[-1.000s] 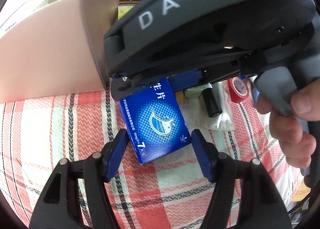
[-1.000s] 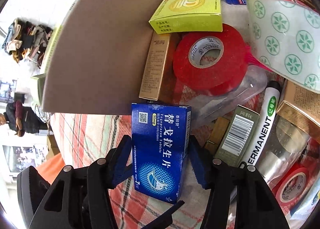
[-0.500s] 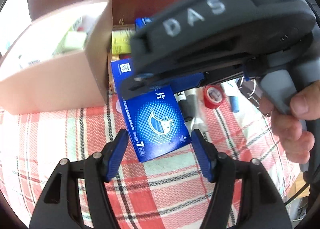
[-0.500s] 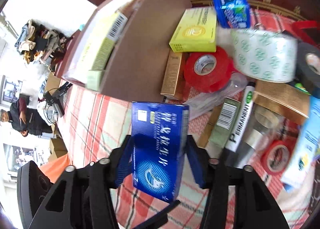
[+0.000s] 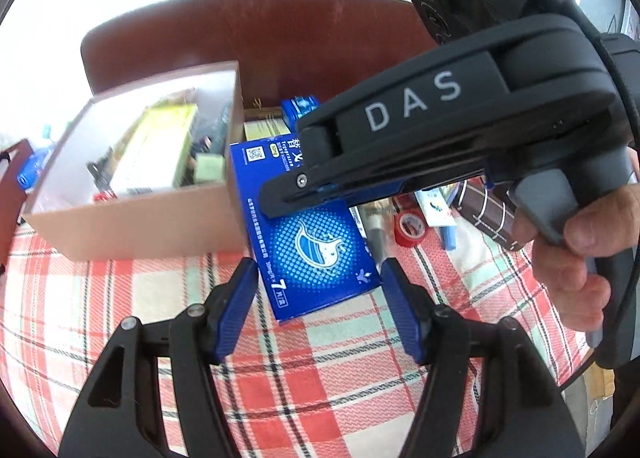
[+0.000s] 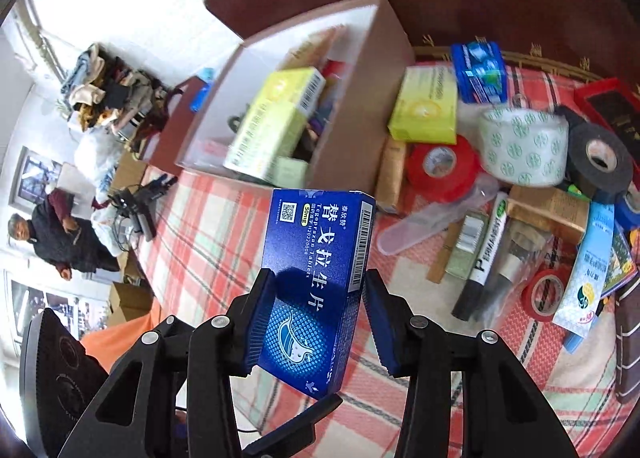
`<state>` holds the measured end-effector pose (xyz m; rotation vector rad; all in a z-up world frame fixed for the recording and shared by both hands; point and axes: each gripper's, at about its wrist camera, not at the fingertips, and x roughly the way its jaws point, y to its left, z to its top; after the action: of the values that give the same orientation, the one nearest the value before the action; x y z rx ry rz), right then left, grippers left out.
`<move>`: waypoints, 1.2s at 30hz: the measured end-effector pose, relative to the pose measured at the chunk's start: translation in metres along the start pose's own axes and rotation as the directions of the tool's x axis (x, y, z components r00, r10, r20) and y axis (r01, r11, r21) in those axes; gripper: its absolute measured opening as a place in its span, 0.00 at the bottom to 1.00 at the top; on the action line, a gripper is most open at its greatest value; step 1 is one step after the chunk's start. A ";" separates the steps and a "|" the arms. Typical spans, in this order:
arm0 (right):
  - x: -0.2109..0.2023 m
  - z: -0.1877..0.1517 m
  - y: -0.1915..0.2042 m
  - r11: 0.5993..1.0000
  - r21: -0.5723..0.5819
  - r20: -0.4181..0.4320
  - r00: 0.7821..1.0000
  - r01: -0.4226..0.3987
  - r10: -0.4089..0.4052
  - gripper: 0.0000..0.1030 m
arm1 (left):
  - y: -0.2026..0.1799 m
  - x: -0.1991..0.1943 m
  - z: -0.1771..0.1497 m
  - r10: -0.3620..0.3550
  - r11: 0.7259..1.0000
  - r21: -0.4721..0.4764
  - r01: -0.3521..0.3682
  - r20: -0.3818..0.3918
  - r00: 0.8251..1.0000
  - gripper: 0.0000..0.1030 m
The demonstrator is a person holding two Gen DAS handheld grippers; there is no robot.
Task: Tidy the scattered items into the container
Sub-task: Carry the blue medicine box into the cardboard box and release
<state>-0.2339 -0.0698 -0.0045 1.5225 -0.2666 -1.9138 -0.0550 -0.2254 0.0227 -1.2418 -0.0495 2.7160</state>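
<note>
Your right claw (image 6: 318, 322) clamps the glossy blue tablet box (image 6: 320, 254), white lettering, barcode edge at 3 o'clock; left claw (image 5: 318, 312) gapes apart.

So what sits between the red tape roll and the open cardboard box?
In the right wrist view, a narrow tan carton lies between the red tape roll and the cardboard box, beside the box's wall.
</note>
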 end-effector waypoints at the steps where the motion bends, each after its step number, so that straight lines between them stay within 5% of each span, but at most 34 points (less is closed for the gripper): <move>1: -0.003 0.002 0.005 1.000 -0.006 0.007 1.000 -0.002 0.002 0.46 | 0.006 -0.007 0.003 0.004 1.000 0.001 -0.004 0.008 1.000 0.62; 5: -0.011 0.021 0.026 1.000 -0.019 0.027 0.999 -0.018 0.018 0.46 | -0.008 -0.024 0.043 0.026 1.000 -0.003 -0.026 0.029 0.999 0.62; 10: -0.008 0.054 0.058 0.998 -0.053 0.036 0.999 -0.034 0.035 0.46 | 0.018 -0.027 0.078 0.064 0.998 -0.024 -0.063 0.053 0.997 0.62; 20: 0.065 0.136 0.123 0.984 -0.119 -0.020 0.991 -0.130 0.129 0.46 | 0.110 -0.007 0.093 0.176 0.981 -0.094 -0.172 0.037 0.984 0.62; 29: 0.148 0.170 0.142 0.974 -0.172 -0.089 0.987 -0.150 0.136 0.47 | 0.183 0.035 0.094 0.229 0.961 -0.152 -0.231 -0.030 0.973 0.62; 32: 0.174 0.171 0.136 0.977 -0.152 -0.133 0.982 -0.151 0.131 0.60 | 0.195 0.048 0.090 0.274 0.945 -0.175 -0.278 -0.047 0.961 0.71; 33: 0.178 0.171 0.133 0.978 -0.146 -0.130 0.983 -0.150 0.132 0.60 | 0.200 0.051 0.089 0.275 0.942 -0.186 -0.279 -0.048 0.960 0.79; 36: 0.176 0.172 0.127 0.978 -0.149 -0.075 0.987 -0.149 0.139 0.68 | 0.205 0.054 0.085 0.283 0.937 -0.202 -0.285 -0.040 0.958 0.82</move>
<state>-0.3628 -0.3145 -0.0227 1.4205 -0.1897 -1.7277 -0.1800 -0.4166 0.0187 -1.4188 -0.1676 3.0160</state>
